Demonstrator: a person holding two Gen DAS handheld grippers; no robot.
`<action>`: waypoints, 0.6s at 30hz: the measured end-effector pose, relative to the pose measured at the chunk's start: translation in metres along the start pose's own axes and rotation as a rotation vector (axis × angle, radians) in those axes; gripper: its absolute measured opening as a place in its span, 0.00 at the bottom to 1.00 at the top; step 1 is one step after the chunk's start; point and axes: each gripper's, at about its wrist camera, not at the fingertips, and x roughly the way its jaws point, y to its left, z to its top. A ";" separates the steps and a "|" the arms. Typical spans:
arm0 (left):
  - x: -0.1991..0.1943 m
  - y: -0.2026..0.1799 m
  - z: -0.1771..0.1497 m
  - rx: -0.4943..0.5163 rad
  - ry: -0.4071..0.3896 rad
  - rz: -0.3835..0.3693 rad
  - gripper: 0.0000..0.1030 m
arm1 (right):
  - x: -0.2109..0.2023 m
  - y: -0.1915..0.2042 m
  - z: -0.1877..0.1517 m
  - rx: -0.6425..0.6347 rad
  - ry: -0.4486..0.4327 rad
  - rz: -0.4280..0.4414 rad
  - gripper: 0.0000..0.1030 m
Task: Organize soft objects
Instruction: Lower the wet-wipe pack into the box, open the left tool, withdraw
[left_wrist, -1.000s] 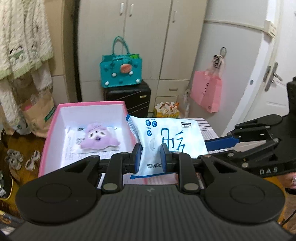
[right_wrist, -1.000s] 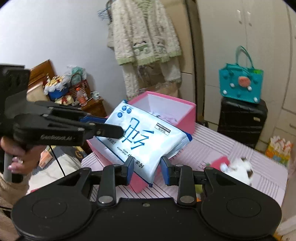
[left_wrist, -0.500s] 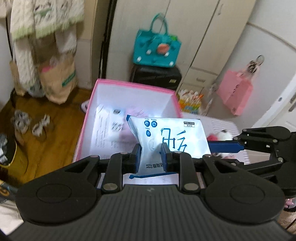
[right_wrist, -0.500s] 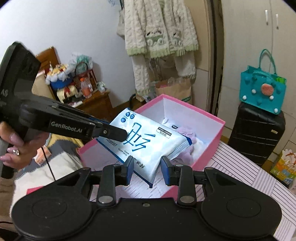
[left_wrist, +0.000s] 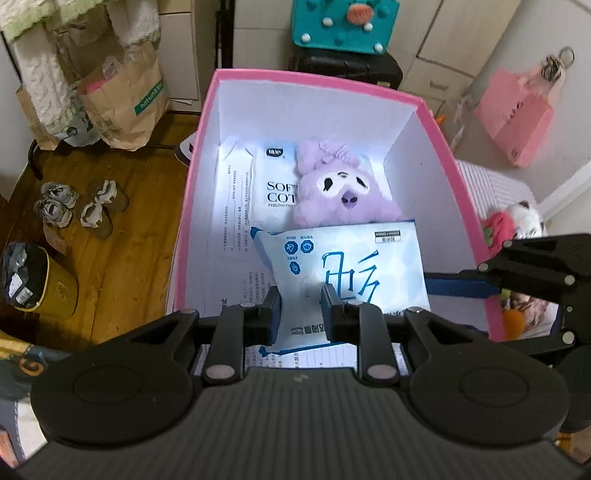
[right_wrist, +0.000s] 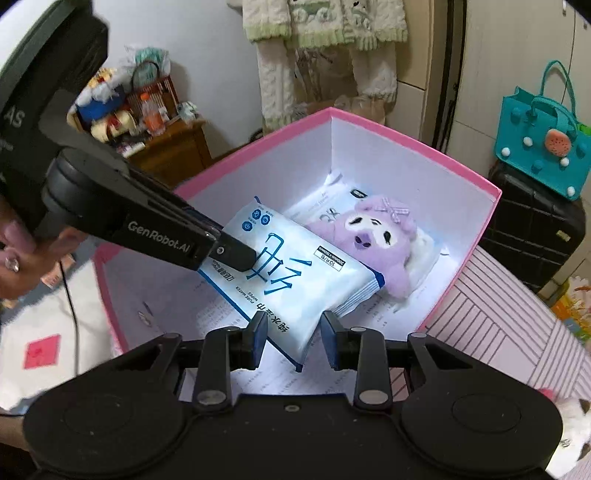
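Observation:
A white and blue pack of wet wipes (left_wrist: 347, 266) hangs inside the pink box (left_wrist: 314, 79), held at two ends. My left gripper (left_wrist: 300, 308) is shut on its near edge. My right gripper (right_wrist: 293, 334) is shut on the opposite edge; the pack also shows in the right wrist view (right_wrist: 291, 273). A purple plush toy (left_wrist: 341, 188) lies in the box on a white soft-cotton pack (left_wrist: 273, 184), just beyond the wipes. The plush shows in the right wrist view too (right_wrist: 373, 236). The box rim shows there as well (right_wrist: 417, 138).
A white and pink plush (left_wrist: 517, 225) lies on the striped tablecloth (right_wrist: 491, 332) right of the box. Paper bags (left_wrist: 122, 99), shoes (left_wrist: 77, 206) and a yellow bin (left_wrist: 37, 284) stand on the wooden floor at left. A teal bag (right_wrist: 543, 144) sits on a black suitcase (right_wrist: 532, 236).
Both grippers have carried the wipes pack from above the table over the pink box and lowered it inside, close to the purple plush. Both stay shut on it.

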 end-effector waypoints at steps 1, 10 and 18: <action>0.002 -0.001 0.001 0.003 0.005 0.002 0.20 | 0.002 0.000 0.001 -0.002 0.009 -0.006 0.37; 0.007 0.001 0.004 0.049 -0.007 0.010 0.23 | 0.012 0.006 0.009 -0.001 0.063 -0.069 0.37; -0.022 -0.013 -0.016 0.170 -0.121 0.029 0.36 | -0.013 0.013 0.002 0.022 0.001 -0.097 0.36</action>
